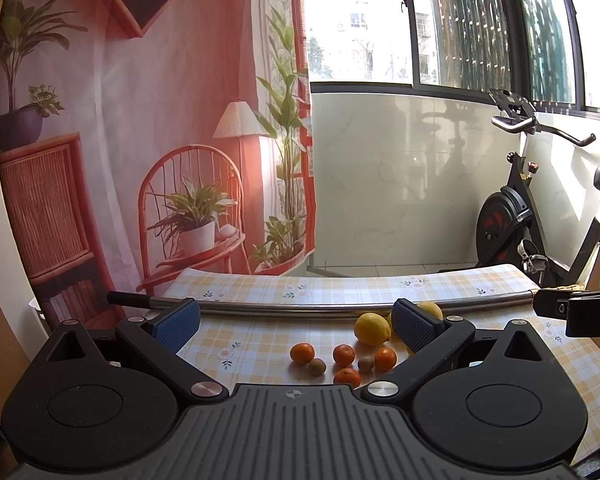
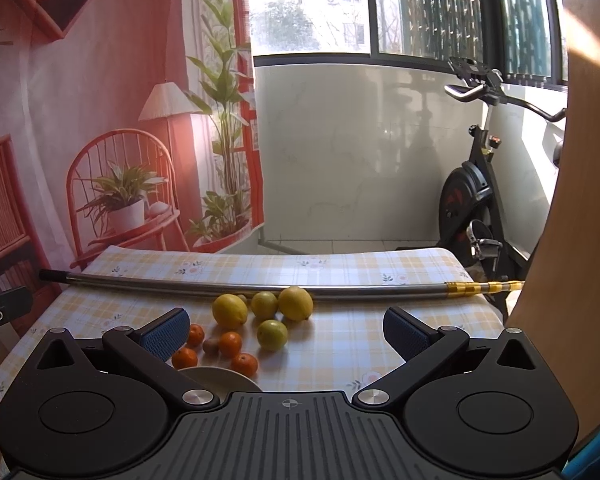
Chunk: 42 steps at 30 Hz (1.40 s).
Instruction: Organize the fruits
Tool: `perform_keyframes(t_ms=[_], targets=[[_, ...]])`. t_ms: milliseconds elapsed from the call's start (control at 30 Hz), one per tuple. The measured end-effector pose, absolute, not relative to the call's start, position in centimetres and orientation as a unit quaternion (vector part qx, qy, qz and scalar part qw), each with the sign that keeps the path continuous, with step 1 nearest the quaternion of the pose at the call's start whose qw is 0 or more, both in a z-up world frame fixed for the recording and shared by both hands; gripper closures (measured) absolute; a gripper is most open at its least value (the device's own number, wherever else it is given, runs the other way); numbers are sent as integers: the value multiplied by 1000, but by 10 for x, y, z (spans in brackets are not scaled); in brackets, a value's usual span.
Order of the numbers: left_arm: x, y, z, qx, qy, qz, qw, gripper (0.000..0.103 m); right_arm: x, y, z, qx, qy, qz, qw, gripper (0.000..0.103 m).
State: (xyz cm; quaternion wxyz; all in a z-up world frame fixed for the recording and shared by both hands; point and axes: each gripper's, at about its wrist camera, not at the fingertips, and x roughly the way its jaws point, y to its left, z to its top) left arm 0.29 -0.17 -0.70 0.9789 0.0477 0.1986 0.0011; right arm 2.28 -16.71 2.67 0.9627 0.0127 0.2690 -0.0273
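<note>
Both grippers' fingers [image 1: 178,322] [image 2: 406,334] wide, empty; plate [image 2: 220,376] half-hidden; lemon [image 1: 430,309] partly hidden behind pad.

I see a table [image 2: 340,344] w/ a yellow plaid cloth. On it: a metal pole [image 2: 220,286] across the far side, lemons [image 2: 230,311] just in front of it, tangerines [image 2: 230,344] and small brown fruit [image 1: 317,366] nearer me, plus a pale plate [image 2: 220,378] at the near edge.

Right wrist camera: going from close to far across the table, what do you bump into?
White plate → small oranges → yellow lemons → long metal pole → far edge of the checkered tablecloth.
</note>
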Motion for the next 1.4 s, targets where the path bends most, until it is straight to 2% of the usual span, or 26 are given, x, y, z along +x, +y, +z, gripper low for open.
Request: perform_keyframes(t_ms=[867,1200,1400], targets=[[80,20,-69,15,342,-7,940,1,106,-174,-59,23,405,-22,914,0],[99,23,-83,11,368,-3,930,1,128,-177,-78,25,429,-19,903,0],[113,27,-76,26,349,6,937,1,146,-184,-81,28,425,-11,905,0]])
